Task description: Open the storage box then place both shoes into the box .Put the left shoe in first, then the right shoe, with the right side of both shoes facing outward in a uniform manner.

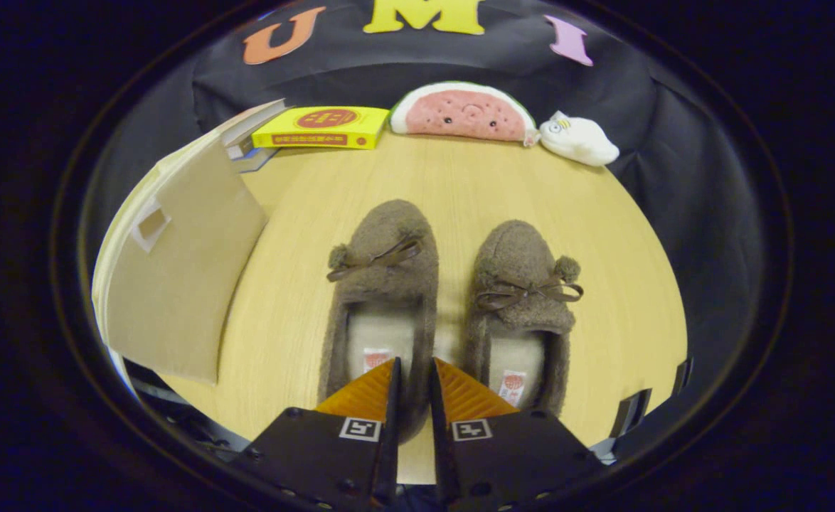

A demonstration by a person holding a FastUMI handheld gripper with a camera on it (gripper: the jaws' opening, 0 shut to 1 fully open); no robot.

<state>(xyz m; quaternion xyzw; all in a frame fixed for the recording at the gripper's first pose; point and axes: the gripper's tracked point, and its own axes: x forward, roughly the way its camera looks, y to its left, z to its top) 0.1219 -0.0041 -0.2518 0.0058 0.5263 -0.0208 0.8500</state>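
Two fingers of the gripper (413,370) stand nearly closed with a thin gap, grasping nothing, tips over the heel ends of two brown fuzzy shoes. Left shoe (382,284) and right shoe (524,291) lie side by side on the desk (446,178), toes pointing away. Left of them stands the storage box (176,284), flap shut. Beyond lie a yellow book (321,128), a watermelon plush (464,114) and a white plush (577,140)

Two fuzzy brown slippers sit side by side on the pale wooden table, toes pointing away, each with a thin ribbon bow and a pom-pom. The left slipper (382,284) and right slipper (520,299) lie just apart, cream insoles showing. Left of them stands the beige cardboard storage box (183,284), lid side shut.
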